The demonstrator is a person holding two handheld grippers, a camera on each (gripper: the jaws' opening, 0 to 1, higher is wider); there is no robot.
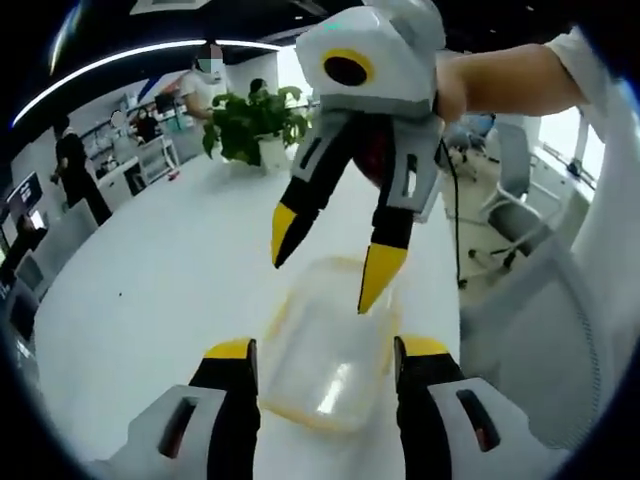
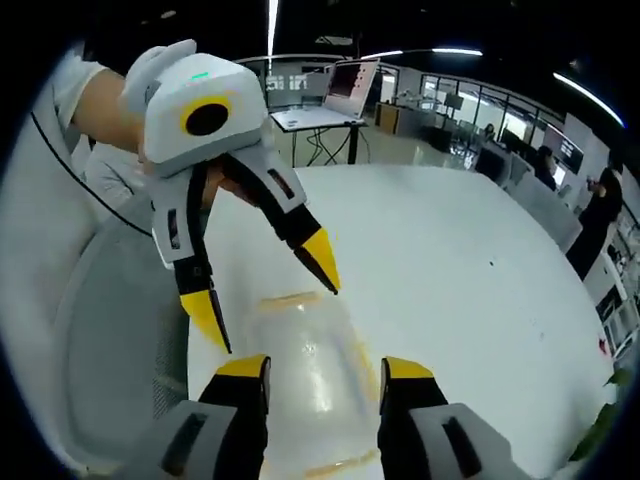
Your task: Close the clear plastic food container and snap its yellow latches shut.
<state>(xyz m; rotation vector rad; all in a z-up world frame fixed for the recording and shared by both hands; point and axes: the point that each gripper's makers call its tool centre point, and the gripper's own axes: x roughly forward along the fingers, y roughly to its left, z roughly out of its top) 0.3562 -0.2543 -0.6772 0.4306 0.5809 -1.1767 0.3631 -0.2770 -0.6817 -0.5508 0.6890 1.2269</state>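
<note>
The clear container (image 1: 325, 360) lies on the white tabletop (image 1: 150, 290), its lid and yellow latches hard to make out. Its long axis runs between the two facing tools. Left tool (image 1: 325, 350) and right tool (image 2: 322, 368) both gape open, empty, above it.

In the left gripper view the near edge of the clear container (image 1: 325, 350) lies behind the left gripper (image 1: 325, 352), whose body the picture's bottom edge cuts off, and the yellow latches (image 1: 277, 318) are too blurred to tell whether they are snapped down. In the right gripper view the container's near end is cut off at the bottom edge between the right gripper's fingers (image 2: 245, 385). The lid's seating cannot be told through the glare on the worktop (image 2: 440, 250).
</note>
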